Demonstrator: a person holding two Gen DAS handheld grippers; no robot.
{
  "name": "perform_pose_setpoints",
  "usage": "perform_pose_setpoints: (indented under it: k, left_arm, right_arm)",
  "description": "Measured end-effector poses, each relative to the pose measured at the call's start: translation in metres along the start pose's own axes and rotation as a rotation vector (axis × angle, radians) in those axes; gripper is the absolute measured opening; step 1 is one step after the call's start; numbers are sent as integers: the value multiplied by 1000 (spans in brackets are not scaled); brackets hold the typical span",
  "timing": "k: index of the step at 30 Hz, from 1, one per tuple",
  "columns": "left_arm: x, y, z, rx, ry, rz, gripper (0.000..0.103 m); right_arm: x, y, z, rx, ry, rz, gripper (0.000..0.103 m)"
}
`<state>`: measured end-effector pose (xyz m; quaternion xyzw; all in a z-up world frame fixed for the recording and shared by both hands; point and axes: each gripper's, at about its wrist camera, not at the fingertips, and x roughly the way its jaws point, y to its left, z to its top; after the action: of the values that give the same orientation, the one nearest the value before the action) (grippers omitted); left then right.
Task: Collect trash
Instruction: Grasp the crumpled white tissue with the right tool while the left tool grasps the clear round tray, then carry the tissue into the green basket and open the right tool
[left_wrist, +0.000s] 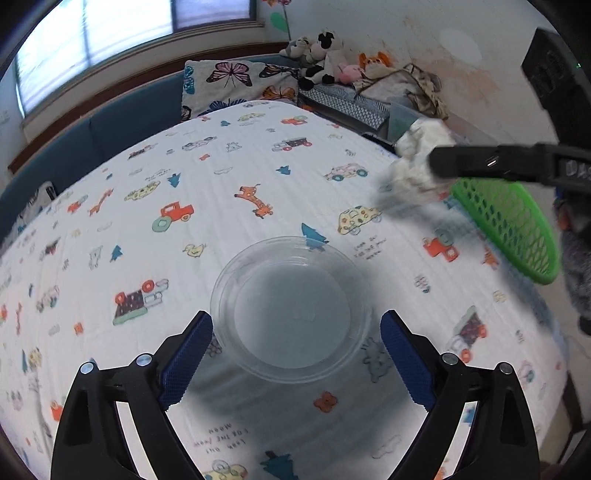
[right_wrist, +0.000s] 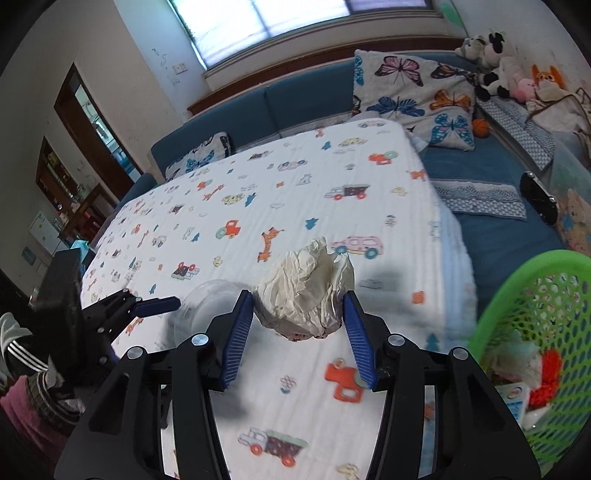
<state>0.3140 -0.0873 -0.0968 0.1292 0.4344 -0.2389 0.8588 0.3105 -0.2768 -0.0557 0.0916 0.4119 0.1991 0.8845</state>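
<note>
Item one, left side: my left gripper (left_wrist: 297, 328), jaws spread wide and clasping nothing, hung over a clear plastic bowl (left_wrist: 291, 308). The bowl lay open side up on the printed sheet (left_wrist: 221, 192), round, thin-walled, see-through and shallow, its near rim between my blue ribbed pads (left_wrist: 188, 360) but not touching them. I judged it light, smooth and a little springy; it would likely slip or buckle if squeezed hard, so the sound hold was across the rim at its widest, pads on opposite walls.

Item two, centre: my right gripper (right_wrist: 299, 325) was clamped on a crumpled paper wad (right_wrist: 306, 291), off-white, creased all over, roughly ball-shaped with a peak on top. The wad sat between the pads and clear of the sheet, casting a shadow below. I took it as very light and soft; it would crush but not break, and a grip through the thick middle suited it.

Item three, right: a green plastic basket (right_wrist: 546, 332), rigid mesh with many round holes, stood at the bed's edge near the wad. It already held scraps, something red and something pale among them. I reckoned it the place for both items.
</note>
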Motion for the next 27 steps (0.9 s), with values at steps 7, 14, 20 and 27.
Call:
perform_pose_setpoints:
  k: [7, 14, 20, 27]
  left_arm:
    - [6, 1, 3, 24, 1, 22, 92]
    - [17, 2, 5, 51, 25, 22, 92]
    - [20, 3, 9, 23, 14, -13, 92]
    - [19, 1, 8, 6, -8, -12, 90]
  right_arm:
    - [-10, -9, -9, 4, 2, -31, 51]
    - [-17, -14, -16, 9, 4, -43, 51]
    - [-25, -19, -21, 16, 0, -57, 51]
    - [-37, -29, -29, 34, -7, -82, 51]
